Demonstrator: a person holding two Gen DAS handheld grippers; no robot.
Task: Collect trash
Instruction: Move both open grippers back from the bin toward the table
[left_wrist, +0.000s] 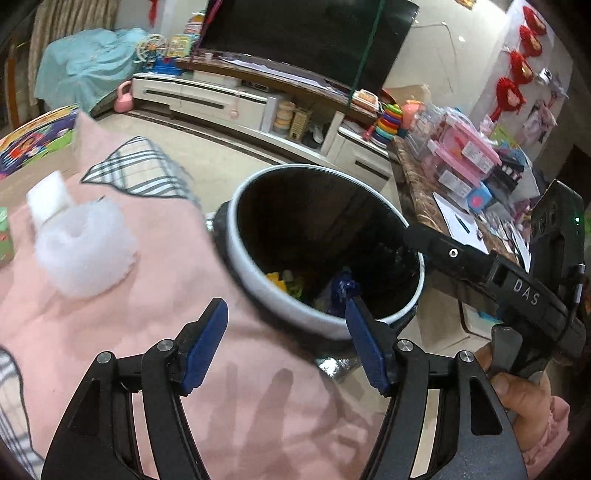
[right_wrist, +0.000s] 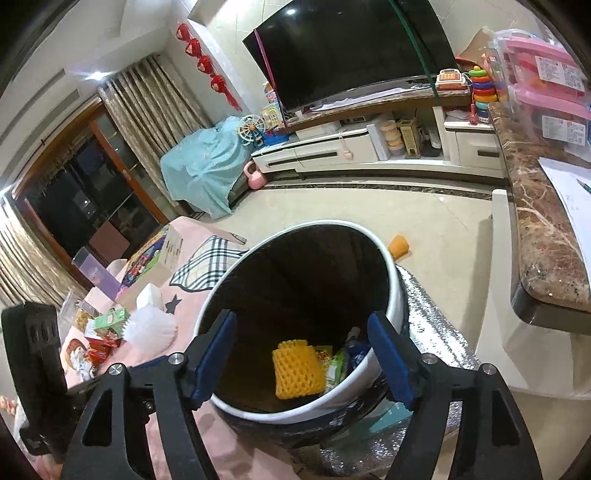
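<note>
Left wrist view: your left hand-held gripper (left_wrist: 286, 321) is released, nothing between its jaws, over the pink cloth (left_wrist: 184, 295) beside the bin (left_wrist: 325, 243). One white foam net (left_wrist: 83, 251) lies there. Bin contents are dim.

Right wrist view: your right hand-held gripper (right_wrist: 301, 350) is released above the bin (right_wrist: 306, 317); one yellow foam net (right_wrist: 297, 369) and a few unclear wrappers (right_wrist: 332, 363) lie inside, and one orange net (right_wrist: 399, 246) sits on the floor.

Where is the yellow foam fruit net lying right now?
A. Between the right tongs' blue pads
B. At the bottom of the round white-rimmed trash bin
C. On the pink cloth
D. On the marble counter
B: the yellow foam fruit net lies inside the round white-rimmed trash bin, among other wrappers.
</note>
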